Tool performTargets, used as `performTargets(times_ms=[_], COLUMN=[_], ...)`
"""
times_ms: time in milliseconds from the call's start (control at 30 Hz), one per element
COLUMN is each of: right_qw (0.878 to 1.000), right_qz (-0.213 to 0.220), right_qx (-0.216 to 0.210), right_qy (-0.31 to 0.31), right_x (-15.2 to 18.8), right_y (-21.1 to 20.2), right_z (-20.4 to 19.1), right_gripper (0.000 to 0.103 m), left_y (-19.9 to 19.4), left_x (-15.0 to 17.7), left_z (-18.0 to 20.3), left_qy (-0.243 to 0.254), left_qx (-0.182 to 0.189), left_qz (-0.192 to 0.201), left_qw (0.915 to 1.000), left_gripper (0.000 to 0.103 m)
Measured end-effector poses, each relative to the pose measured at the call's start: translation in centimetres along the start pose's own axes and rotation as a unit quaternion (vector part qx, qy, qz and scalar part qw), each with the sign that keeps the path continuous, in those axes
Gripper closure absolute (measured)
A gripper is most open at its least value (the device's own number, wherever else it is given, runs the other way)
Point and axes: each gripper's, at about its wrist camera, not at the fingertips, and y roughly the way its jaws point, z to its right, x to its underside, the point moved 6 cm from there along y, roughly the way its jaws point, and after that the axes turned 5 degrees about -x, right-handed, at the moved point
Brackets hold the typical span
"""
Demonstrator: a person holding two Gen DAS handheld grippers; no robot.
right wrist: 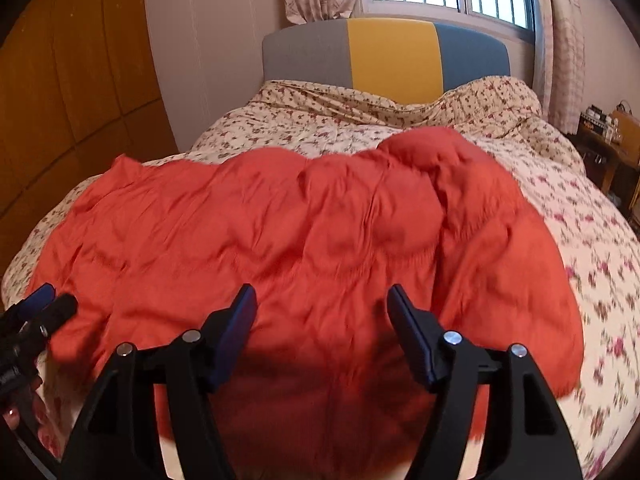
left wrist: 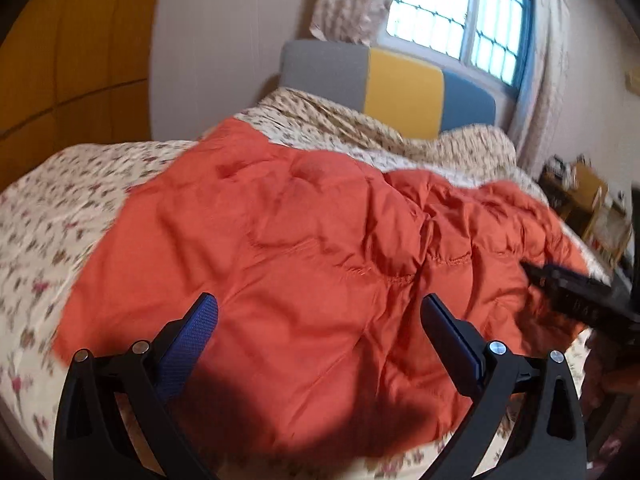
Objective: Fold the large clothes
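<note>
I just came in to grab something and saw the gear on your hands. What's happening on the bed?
A person is holding a two-finger gripper in each hand over an orange padded jacket spread, rumpled, on the floral bedspread. The left gripper and the right gripper both have their fingers apart and hold nothing. They are poised at the near edge of the jacket, and no neat fold shows yet.
</note>
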Motion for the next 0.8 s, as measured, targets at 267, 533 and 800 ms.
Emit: performTargets(times_ms=[267, 533, 800], right_qw=[0.995, 0.992, 0.99], right_qz=[-0.01, -0.029, -0.077], right_qx=[-0.092, -0.113, -0.098], right_qy=[-0.027, -0.056, -0.064], right_x=[2.9, 4.5, 6.2], right_y=[-2.8, -2.1, 1.8], right_z=[-4.0, -6.6, -6.1], right_gripper=[0.088, 0.098, 0.1], left_y=[-3.2, -4.4, -0.7], left_x=[2.0, 2.7, 4.8], left_z=[-5.6, -7.5, -8.4], left_qy=[-0.13, -0.171, -0.239], left_qx=[-0.017, -0.04, 0.028], left_qz=[0.02, 0.031, -0.031], left_qw=[0.9911, 0.9839, 0.9702], left_gripper=[0.005, 0.02, 0.02])
